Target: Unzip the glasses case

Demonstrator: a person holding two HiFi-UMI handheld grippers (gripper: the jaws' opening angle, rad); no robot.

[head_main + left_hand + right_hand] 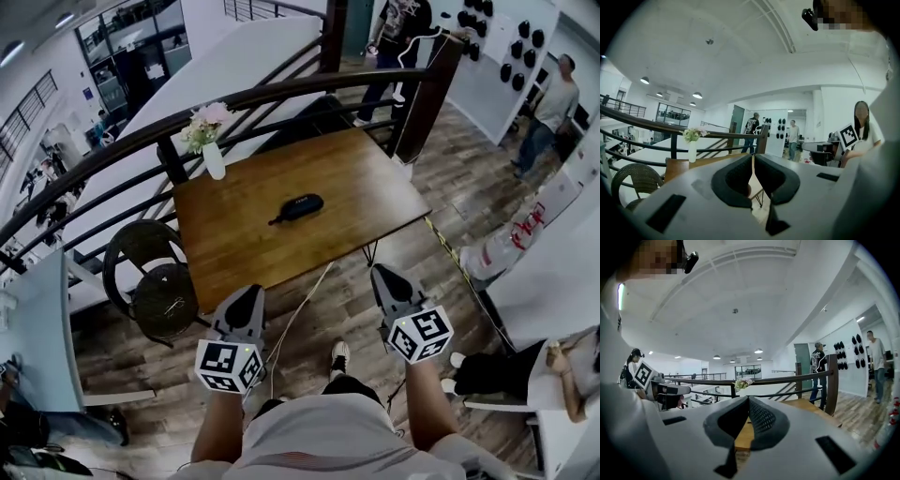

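Observation:
A dark oval glasses case [299,207] lies near the middle of the wooden table [234,244], with a short pull tab sticking out at its left end. My left gripper [247,298] hovers short of the table's near edge, shut and empty. My right gripper [384,278] hangs off the table's near right corner, also shut with nothing in it. Both are well short of the case. In the left gripper view the jaws [753,161] meet at the tips. In the right gripper view the jaws [748,401] also meet, and the tabletop [806,405] shows beyond them.
A white vase of flowers [210,136] stands at the table's far left corner, by a dark curved railing [281,94]. A round wicker chair [155,281] sits left of the table. People stand beyond the railing [398,37] and at the right [548,108]. A cable runs across the floor [305,305].

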